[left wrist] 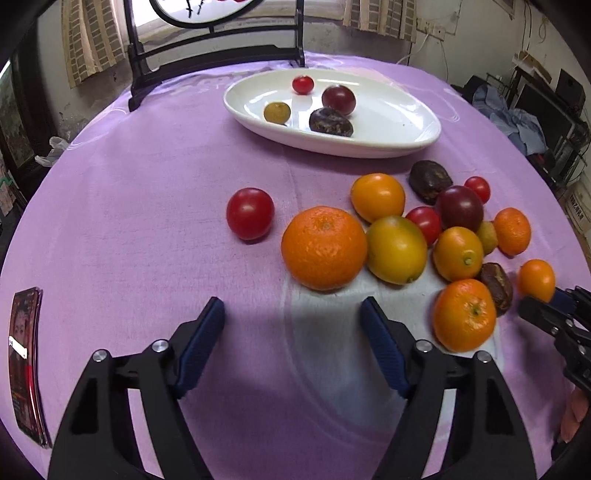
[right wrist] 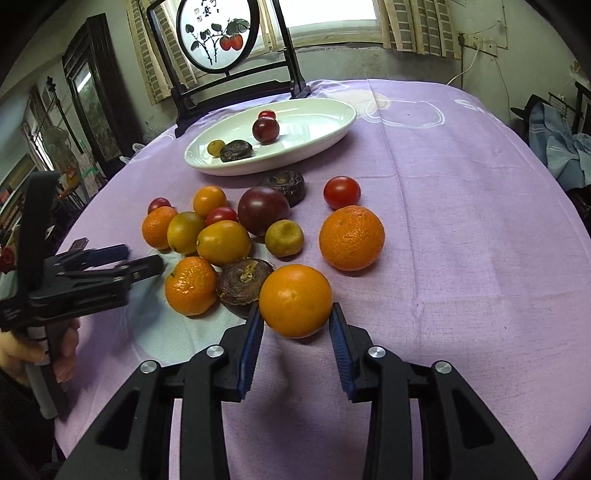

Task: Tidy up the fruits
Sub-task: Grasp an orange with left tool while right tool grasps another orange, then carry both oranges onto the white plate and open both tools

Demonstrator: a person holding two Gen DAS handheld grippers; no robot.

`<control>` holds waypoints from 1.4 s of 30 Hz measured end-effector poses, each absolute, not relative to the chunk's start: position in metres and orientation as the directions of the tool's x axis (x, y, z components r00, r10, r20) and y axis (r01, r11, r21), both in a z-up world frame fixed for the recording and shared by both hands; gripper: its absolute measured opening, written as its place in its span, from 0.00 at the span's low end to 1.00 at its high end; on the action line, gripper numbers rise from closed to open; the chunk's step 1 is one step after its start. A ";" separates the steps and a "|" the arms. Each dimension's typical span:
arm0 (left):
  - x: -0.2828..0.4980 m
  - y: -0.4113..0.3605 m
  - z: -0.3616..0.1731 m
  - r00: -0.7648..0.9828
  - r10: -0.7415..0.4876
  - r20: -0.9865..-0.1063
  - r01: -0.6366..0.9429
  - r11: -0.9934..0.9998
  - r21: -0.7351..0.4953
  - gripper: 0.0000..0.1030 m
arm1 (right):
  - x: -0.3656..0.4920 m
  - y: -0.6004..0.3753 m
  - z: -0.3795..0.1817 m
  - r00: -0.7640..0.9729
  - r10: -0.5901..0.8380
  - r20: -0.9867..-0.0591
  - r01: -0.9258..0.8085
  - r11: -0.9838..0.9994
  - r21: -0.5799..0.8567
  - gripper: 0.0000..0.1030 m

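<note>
A white oval dish [left wrist: 388, 144] [right wrist: 332, 125] at the back of the purple table holds several small fruits. A pile of oranges, yellow fruits, red tomatoes and dark fruits [left wrist: 395, 249] [right wrist: 221, 240] lies in front of it. My right gripper [right wrist: 296, 314] is shut on a small orange fruit [right wrist: 295, 300]; the same gripper [left wrist: 546, 301] and fruit [left wrist: 536, 278] show at the right edge of the left wrist view. My left gripper [left wrist: 291, 308] is open and empty, just in front of a big orange [left wrist: 324, 248]. It also shows in the right wrist view [right wrist: 142, 260].
A dark wooden stand with a round painted panel [right wrist: 218, 33] stands behind the dish. A phone [left wrist: 26, 362] lies near the table's left edge. A lone red tomato [left wrist: 250, 213] sits left of the pile. Purple cloth [right wrist: 461, 258] covers the table.
</note>
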State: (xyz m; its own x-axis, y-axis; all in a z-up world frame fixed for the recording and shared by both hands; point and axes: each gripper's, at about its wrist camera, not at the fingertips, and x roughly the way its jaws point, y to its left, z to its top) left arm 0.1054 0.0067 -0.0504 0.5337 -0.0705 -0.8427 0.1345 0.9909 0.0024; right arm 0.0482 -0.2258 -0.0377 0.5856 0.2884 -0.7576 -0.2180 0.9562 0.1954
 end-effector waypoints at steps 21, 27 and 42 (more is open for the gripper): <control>0.099 -0.006 -0.010 0.566 -0.197 -0.800 0.266 0.963 -0.049 0.42 | 0.044 -0.221 -0.010 0.645 0.292 -0.706 -0.252 0.954 0.165 0.36; 0.127 -0.009 0.027 0.622 -0.206 -0.756 0.263 0.964 -0.046 0.42 | 0.074 -0.196 0.035 0.727 0.250 -0.640 -0.319 0.948 0.008 0.36; 0.248 -0.001 -0.011 0.582 -0.141 -0.801 0.104 0.990 -0.099 0.43 | 0.205 -0.148 0.000 0.634 0.184 -0.751 -0.296 0.955 -0.016 0.37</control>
State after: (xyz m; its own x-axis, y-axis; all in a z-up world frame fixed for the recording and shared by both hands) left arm 0.2482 -0.0010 -0.0112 0.5815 -0.1409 -0.8012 0.1039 0.9897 -0.0986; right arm 0.2051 -0.1482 -0.0001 0.6341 0.1837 -0.7511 -0.2959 0.9551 -0.0162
